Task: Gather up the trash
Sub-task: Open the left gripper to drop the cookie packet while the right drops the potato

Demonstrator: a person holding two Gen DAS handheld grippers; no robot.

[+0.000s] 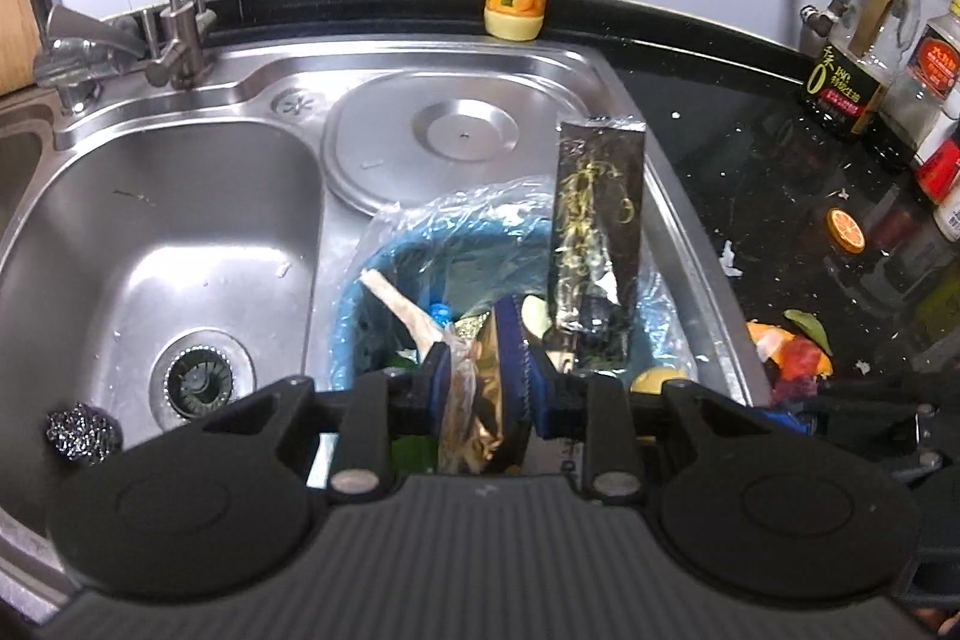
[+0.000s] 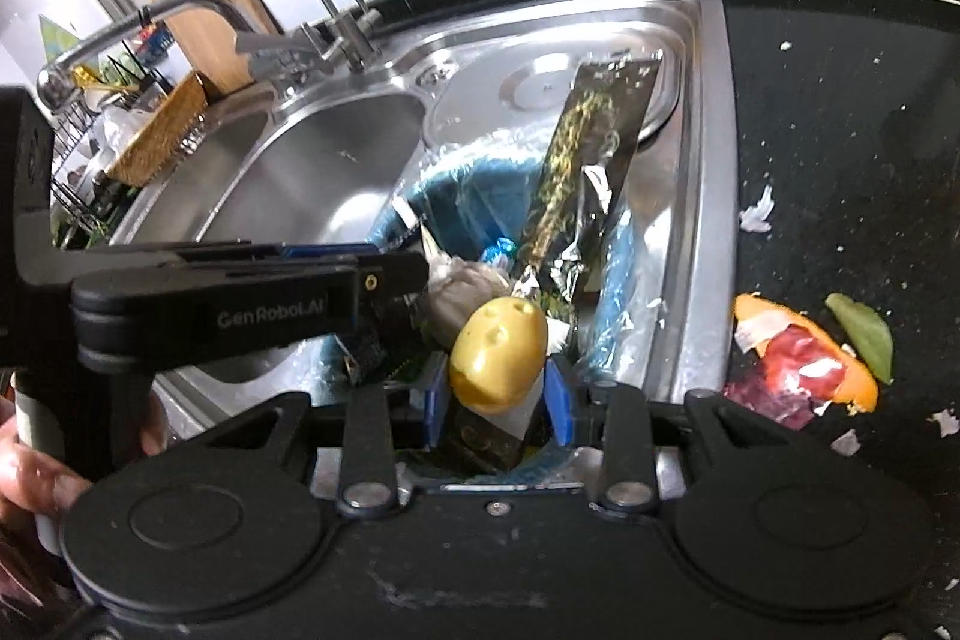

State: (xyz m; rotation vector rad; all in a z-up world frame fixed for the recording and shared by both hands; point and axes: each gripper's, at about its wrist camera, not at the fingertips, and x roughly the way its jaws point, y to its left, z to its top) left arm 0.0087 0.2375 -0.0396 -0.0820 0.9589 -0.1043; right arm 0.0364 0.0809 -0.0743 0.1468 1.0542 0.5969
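Both claws over the lined bin, each carrying a piece of trash.

The left gripper (image 1: 489, 379) is pinched narrow on a crinkled gold wrapper (image 1: 474, 400): light, limp, best taken on a bunched fold. The right gripper (image 2: 498, 400) clamps a yellow potato (image 2: 498, 358) by its lower part; it looks firm, rounded and likely slippery, so a hold across its middle seems safer. Both hang above the blue bin (image 2: 618, 268) set in the sink (image 1: 180, 196), where a tall dark packet (image 1: 594, 244) stands. Peels (image 2: 804, 364) lie on the black counter (image 2: 840, 130) beside it.
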